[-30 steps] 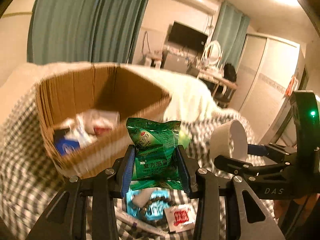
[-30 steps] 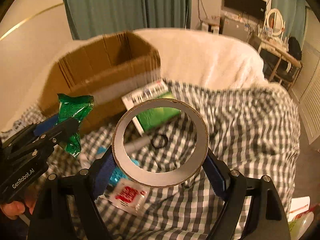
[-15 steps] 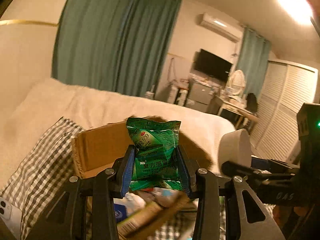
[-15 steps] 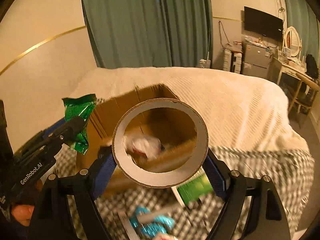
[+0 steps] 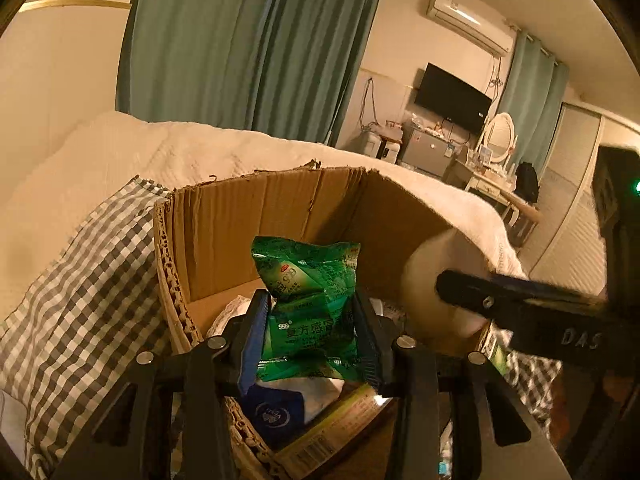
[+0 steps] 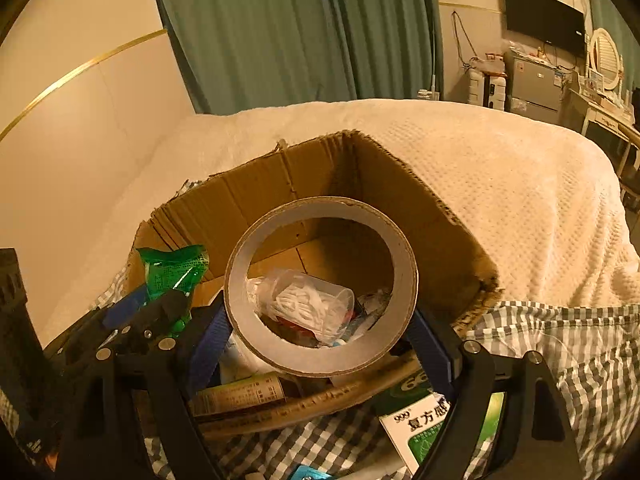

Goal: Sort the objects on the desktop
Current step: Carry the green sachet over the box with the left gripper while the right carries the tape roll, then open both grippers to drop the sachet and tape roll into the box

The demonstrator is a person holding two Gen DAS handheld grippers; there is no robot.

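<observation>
Over the cardboard box, my left gripper, jaws just easing apart, still pinches the green sachet. My right gripper, spread wide, clamps the tape roll.

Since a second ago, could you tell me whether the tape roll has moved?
Yes. The tape roll, between the right gripper's jaws, has gone from over the checked cloth to above the open cardboard box.
</observation>
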